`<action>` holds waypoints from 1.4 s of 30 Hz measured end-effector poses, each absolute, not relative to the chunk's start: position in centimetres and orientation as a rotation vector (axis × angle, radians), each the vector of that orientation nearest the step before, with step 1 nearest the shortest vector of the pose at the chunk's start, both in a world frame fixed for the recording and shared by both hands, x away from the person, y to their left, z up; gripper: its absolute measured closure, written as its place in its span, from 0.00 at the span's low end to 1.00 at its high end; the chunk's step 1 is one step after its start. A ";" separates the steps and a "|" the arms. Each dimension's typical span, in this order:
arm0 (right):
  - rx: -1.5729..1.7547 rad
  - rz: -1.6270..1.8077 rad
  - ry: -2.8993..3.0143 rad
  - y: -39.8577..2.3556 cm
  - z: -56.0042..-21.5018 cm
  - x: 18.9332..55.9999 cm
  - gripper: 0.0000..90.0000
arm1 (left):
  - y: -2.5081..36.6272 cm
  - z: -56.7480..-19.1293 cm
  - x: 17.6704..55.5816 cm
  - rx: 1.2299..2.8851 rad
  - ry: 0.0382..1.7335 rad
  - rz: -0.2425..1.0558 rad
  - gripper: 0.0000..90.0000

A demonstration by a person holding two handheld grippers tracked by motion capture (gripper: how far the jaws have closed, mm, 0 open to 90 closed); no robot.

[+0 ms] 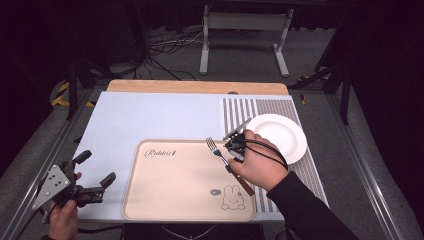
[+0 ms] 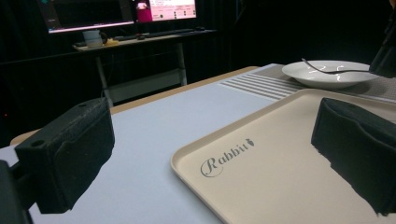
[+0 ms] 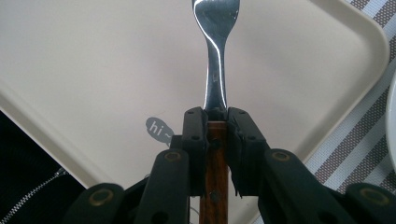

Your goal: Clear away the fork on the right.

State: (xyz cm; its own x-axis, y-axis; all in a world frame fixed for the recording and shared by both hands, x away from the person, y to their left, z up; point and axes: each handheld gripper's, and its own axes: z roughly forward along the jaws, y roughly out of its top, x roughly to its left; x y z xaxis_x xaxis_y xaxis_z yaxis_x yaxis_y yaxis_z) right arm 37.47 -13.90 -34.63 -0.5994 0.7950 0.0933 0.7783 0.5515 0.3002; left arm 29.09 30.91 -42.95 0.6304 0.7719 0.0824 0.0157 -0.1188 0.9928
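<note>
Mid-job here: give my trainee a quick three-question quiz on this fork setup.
1. True or false: the right gripper is shut on the fork.
2. What is between the left gripper jaws? A) spoon B) nothing C) cup
3. Which thing lies on the striped mat, right of the tray?

Key: 1 true, clamped on the wooden handle. 2 B, the jaws stand open. 3 the white plate.
</note>
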 end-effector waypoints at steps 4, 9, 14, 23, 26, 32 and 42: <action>1.392 0.483 2.712 -13.8 -34.9 37.5 0.87 | 30.9 -43.0 29.1 1.569 0.674 0.738 0.00; 1.388 0.465 2.715 -13.5 -35.7 37.6 0.87 | 30.9 -42.9 29.0 1.570 0.677 0.736 0.00; 1.394 0.454 2.721 -13.3 -36.5 37.7 0.87 | 30.9 -42.9 29.1 1.568 0.678 0.736 0.00; 1.422 0.415 2.745 -13.1 -38.5 37.8 0.87 | 30.9 -42.9 29.1 1.573 0.674 0.735 0.00; 1.433 0.405 2.743 -13.2 -38.9 37.9 0.87 | 30.9 -42.9 29.1 1.569 0.673 0.737 0.00; 1.456 0.392 2.746 -13.2 -39.5 38.0 0.87 | 30.9 -42.9 29.0 1.571 0.673 0.736 0.00; 1.480 0.350 2.757 -13.1 -40.2 38.1 0.86 | 30.9 -42.9 29.0 1.571 0.672 0.736 0.00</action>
